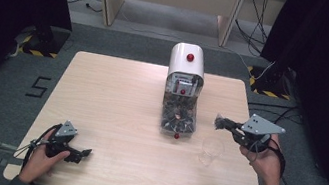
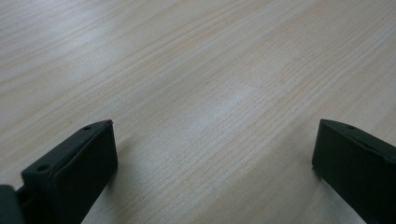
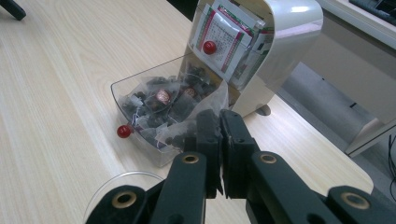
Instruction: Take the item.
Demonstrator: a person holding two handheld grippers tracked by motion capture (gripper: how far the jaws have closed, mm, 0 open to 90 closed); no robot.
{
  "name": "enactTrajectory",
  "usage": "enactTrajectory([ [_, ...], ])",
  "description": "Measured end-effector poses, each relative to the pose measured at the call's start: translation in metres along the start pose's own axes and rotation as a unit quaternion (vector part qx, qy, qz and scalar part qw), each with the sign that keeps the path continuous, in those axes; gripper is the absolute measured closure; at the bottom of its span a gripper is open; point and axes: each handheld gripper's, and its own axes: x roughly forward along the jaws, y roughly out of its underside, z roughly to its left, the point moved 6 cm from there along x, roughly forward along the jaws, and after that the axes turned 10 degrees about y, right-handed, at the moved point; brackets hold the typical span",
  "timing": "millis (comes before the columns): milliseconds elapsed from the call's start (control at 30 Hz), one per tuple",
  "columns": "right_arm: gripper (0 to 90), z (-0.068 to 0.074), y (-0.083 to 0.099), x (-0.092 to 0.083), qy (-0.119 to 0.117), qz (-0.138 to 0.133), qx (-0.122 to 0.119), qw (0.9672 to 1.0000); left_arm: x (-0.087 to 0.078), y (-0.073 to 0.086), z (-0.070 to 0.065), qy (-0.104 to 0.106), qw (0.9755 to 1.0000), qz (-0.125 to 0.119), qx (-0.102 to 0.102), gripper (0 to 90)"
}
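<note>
A: Item: tea bag (image 3: pixel 184 126), pinched in right gripper (image 3: pixel 219 126), beside drawer (image 3: pixel 122 93), above cup (image 1: pixel 211 151).
B: Handling: carry level, lower into cup. Left gripper (image 2: pixel 212 154): wide, empty, on table (image 1: pixel 118 115).

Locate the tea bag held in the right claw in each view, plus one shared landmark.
High view: tea bag right of centre, at the right claw tip, above the clear cup.
Right gripper view: low centre, pinched between the shut jaws, in front of the open drawer.
Left gripper view: wooden table between open jaws, no bag.
Shared landmark: the white dispenser.
</note>
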Motion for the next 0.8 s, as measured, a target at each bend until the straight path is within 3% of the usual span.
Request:
enactTrajectory([
  [800,87.6,0.013,0.01,-0.024,-0.006,0.006,-0.002,1.0,0.0,0.0,0.0,0.0,1.0,0.0,0.0,0.0],
])
